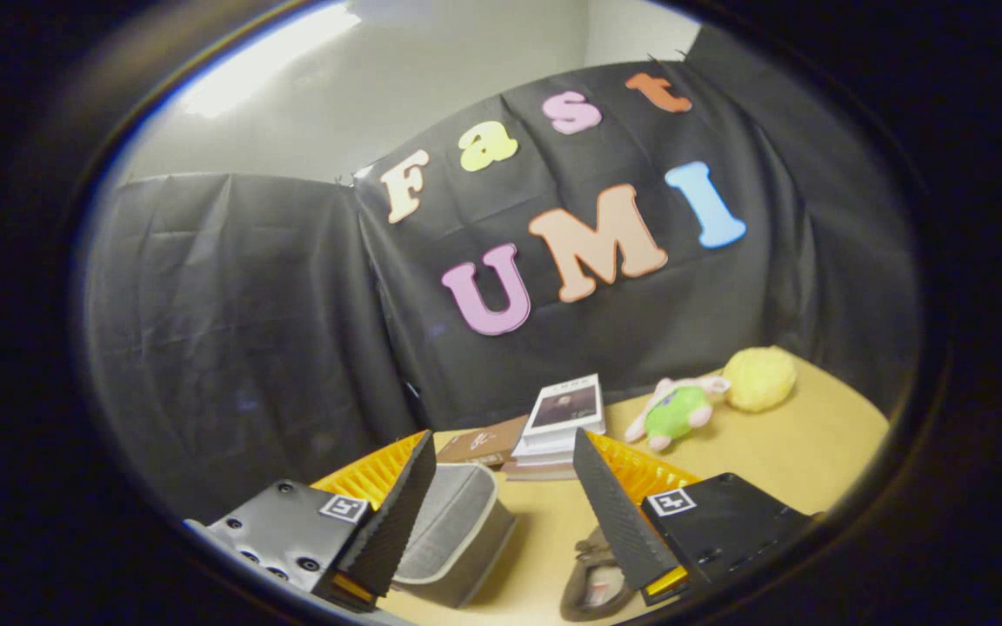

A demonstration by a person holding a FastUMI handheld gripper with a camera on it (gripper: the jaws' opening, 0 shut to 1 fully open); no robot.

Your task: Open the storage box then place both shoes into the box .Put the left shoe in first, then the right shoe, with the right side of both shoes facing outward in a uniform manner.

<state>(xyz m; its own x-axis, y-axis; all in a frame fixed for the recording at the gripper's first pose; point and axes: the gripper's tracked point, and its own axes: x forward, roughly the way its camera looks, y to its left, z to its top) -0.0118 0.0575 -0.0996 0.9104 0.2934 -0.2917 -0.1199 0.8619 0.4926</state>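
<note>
The gripper hangs above a tan wooden surface with its two fingers spread wide apart, released and grasping nothing. Between them, close against the left finger, sits a grey fabric storage box with a pale rim; it appears tilted, and whether its lid is open I cannot tell. Near the right finger, partly hidden behind it, lies a brownish shoe on the surface, its opening turned upward; which shoe of the pair it is cannot be told. The box and the shoe lie apart, with bare surface between them.

Beyond the fingers, towards the black cloth wall, a small stack of books rests on the surface, the top one white with a dark picture on its cover, and a flat brown book lies just beside the stack on its left. Further right, a green and pink plush toy lies near a fluffy yellow ball, the two almost touching.
</note>
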